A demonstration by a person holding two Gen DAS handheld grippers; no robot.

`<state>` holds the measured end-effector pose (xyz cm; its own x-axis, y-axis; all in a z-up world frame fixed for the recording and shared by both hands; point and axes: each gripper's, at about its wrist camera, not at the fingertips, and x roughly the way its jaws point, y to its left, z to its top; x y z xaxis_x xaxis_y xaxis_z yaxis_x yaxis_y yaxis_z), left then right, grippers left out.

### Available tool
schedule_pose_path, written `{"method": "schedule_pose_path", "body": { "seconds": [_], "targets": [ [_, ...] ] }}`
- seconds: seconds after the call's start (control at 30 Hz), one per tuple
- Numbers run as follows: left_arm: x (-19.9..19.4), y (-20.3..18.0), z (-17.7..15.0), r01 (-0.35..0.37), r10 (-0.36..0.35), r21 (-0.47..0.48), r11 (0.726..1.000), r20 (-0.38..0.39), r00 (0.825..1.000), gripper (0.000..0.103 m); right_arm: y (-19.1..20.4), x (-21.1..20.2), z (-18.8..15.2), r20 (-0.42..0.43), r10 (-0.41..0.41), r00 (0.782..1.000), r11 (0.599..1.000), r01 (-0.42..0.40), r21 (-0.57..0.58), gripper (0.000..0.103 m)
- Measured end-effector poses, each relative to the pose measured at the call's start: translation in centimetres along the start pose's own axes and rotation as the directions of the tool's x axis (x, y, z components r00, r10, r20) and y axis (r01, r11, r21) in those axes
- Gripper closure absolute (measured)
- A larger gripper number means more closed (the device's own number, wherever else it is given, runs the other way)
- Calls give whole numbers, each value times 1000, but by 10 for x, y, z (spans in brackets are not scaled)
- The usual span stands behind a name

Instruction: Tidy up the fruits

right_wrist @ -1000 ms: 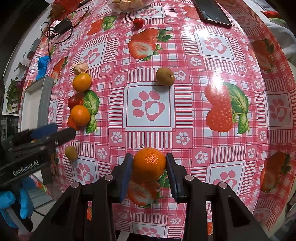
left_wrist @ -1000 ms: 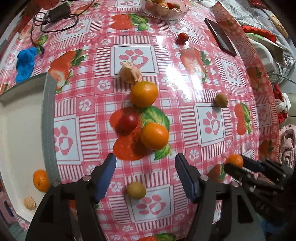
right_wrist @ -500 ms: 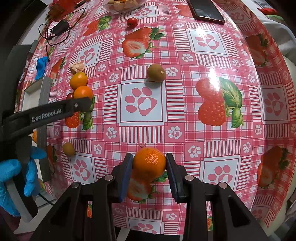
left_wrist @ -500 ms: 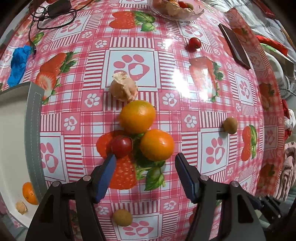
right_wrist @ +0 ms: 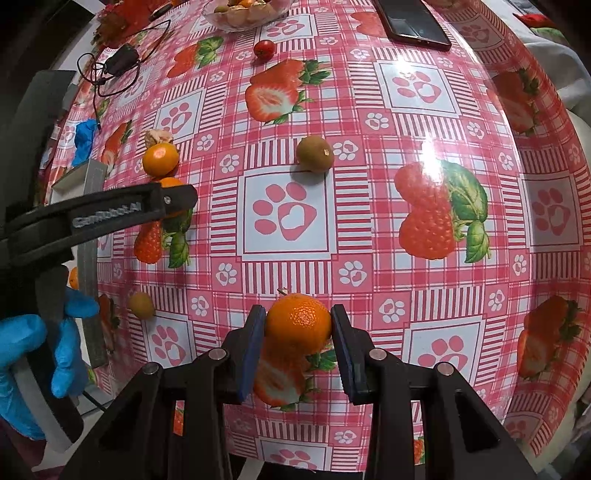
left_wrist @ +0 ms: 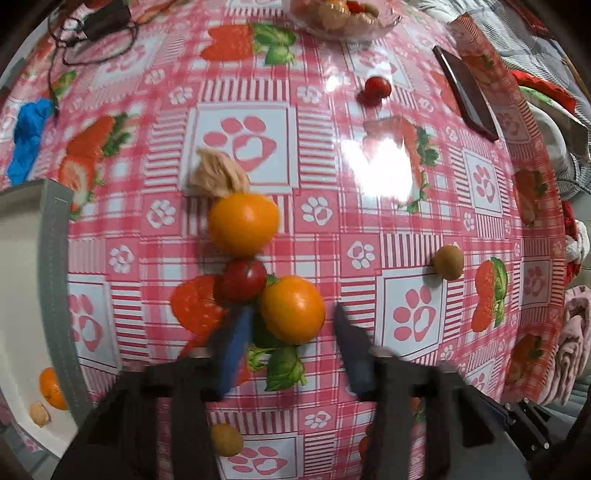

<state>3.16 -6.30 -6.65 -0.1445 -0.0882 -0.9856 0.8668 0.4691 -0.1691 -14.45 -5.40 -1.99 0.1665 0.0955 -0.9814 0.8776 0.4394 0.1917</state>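
My left gripper (left_wrist: pixel 293 314) points down at the tablecloth, and its jaws are closing around the nearer orange (left_wrist: pixel 291 308). The orange sits between the blue pads, with a thin gap showing on each side. A red cherry tomato (left_wrist: pixel 243 281) touches that orange, and a second orange (left_wrist: pixel 243 224) lies just beyond. My right gripper (right_wrist: pixel 298 325) is shut on a mandarin (right_wrist: pixel 298 326) resting on the table. The right wrist view shows the left gripper (right_wrist: pixel 173 197) from the side, held by a blue-gloved hand (right_wrist: pixel 33 350).
A white tray (left_wrist: pixel 55 280) with a grey rim at the left holds an orange (left_wrist: pixel 53 384). Brown kiwi-like fruits (left_wrist: pixel 448 261) (left_wrist: pixel 226 439) lie loose, as does a tomato (left_wrist: pixel 376 88). At the far side are a glass fruit bowl (left_wrist: pixel 340 18), a phone (left_wrist: pixel 467 94) and a cable (left_wrist: pixel 96 29).
The left gripper moved forward and lower over the fruit cluster, and its jaws narrowed around the nearer orange. The right gripper stayed still on its mandarin.
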Motion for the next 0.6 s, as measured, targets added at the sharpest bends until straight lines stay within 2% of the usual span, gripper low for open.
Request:
{"method": "schedule_pose_path", "body": {
  "seconds": [0.27,0.43,0.6],
  "targets": [
    [2,-6,2,8,-10,61,998,27,1000,66,-3,0,-1,-3,-5,1000,1000,5,3,65],
    [-18,-2,-20,6,-11,93,996,52,999,66,-4,0,0,3,-4,1000,1000,4,4,65],
    [-36,11,-34,16,-22,81,997,70,997,66,7,0,5,8,-5,1000,1000,5,-22,65]
  ]
}}
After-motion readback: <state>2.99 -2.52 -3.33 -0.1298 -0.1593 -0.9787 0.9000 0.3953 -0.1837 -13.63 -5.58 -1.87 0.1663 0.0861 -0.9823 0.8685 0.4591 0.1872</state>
